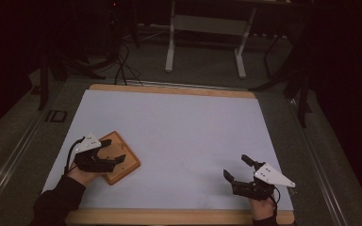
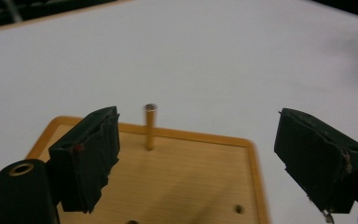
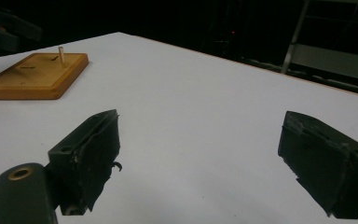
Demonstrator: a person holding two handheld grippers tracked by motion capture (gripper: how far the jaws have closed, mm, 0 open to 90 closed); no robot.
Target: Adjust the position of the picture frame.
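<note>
A square wooden board with an orange rim lies on the white table at the left; the left gripper view shows the board close up. A thin wooden peg stands upright near the board's far edge. My left gripper hovers over the board, open. Its jaws stand on either side of the peg's line, and the peg is nearer the left jaw and untouched. My right gripper rests at the table's front right, open and holding nothing. Far off in the right gripper view are the board and peg.
The white tabletop has a wooden border. Beyond it, on the dark floor, stand the white legs of another table and some cables. Small holes dot the board's near part.
</note>
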